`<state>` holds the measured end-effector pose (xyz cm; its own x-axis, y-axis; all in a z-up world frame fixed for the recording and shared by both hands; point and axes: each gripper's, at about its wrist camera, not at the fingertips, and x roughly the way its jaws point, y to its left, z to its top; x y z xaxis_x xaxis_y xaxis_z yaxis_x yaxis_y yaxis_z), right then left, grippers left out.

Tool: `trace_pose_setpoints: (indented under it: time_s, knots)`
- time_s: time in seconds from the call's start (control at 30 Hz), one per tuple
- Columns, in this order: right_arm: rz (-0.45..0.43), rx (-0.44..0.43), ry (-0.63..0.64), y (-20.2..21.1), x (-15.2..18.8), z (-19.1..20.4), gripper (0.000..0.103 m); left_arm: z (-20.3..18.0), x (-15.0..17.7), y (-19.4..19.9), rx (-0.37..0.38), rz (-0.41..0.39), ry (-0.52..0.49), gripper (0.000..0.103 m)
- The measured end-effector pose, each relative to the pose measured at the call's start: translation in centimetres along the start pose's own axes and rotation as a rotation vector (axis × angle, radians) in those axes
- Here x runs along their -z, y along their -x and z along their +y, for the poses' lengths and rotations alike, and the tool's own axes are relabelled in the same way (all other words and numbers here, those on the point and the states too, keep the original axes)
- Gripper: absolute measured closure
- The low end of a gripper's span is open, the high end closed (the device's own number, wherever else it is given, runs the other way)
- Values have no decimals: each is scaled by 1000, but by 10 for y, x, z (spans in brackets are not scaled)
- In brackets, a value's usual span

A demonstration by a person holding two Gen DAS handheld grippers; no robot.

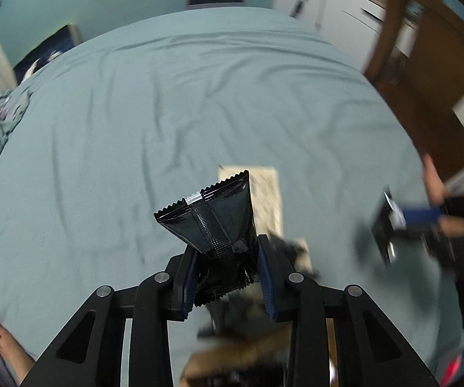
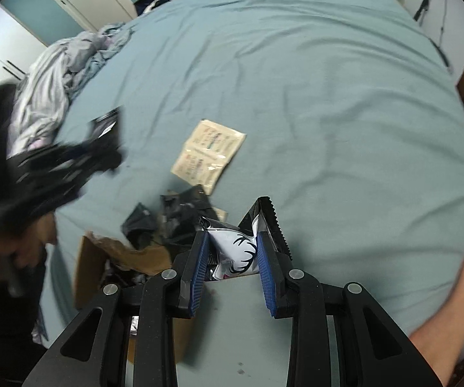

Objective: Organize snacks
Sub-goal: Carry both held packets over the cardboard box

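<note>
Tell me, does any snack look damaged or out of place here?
Yes. The black packet is crushed between the left gripper pads. The beige packet lies alone on the bed sheet, outside the cardboard box.

Soft, even, dim indoor light is falling across the bed (image 1: 167, 103), casting only faint shadows in its creases. Fisheye distortion is curving both views, with black vignetting darkening the corners. Motion blur is smearing the left wrist view's right edge and the left tongs (image 2: 70, 161) in the right wrist view.
</note>
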<state>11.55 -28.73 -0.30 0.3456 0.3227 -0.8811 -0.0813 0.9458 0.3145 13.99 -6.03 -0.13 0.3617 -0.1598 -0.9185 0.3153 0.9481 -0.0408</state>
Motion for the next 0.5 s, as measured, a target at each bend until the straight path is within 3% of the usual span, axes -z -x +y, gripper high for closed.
trace_pose_setpoints:
  time_s: [0.33, 0.5]
  knots:
    - [-62, 23, -3, 45, 9, 24, 74, -14, 60, 37, 10, 49, -111, 70]
    - [-47, 42, 48, 49, 19, 38, 74, -20, 80, 40, -2, 71, -138, 70]
